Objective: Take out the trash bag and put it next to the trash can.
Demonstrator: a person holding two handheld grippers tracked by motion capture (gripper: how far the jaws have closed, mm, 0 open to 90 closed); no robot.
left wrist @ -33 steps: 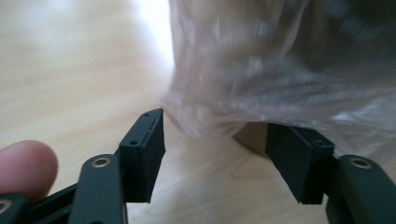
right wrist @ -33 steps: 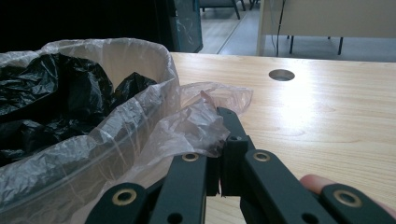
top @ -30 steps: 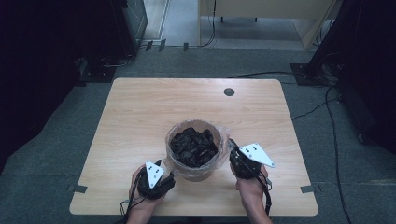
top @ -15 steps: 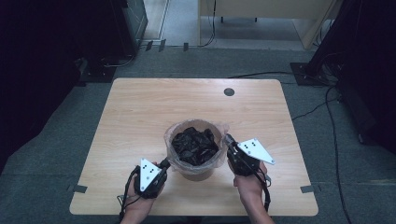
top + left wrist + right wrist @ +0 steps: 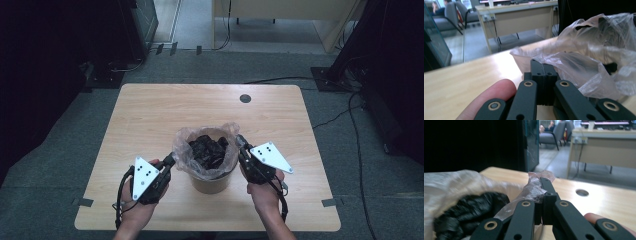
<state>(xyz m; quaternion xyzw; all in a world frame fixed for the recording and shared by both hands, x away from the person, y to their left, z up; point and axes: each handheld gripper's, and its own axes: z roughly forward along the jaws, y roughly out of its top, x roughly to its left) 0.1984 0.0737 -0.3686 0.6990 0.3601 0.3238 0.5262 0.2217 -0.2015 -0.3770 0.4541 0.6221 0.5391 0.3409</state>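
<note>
Both tools now stand higher than a second ago, and the thin, crinkled clear plastic liner (image 5: 181, 150) rises with them — its rim is lifting off the round tan bin (image 5: 212, 184) near the front of the pale wooden surface (image 5: 150, 110); the left tool (image 5: 170, 161) has just clamped onto the liner's edge; the right tool (image 5: 240, 142) pinches the opposite edge. Lumpy black waste (image 5: 207, 149) fills the liner — the bag looks ready to be pulled out.
</note>
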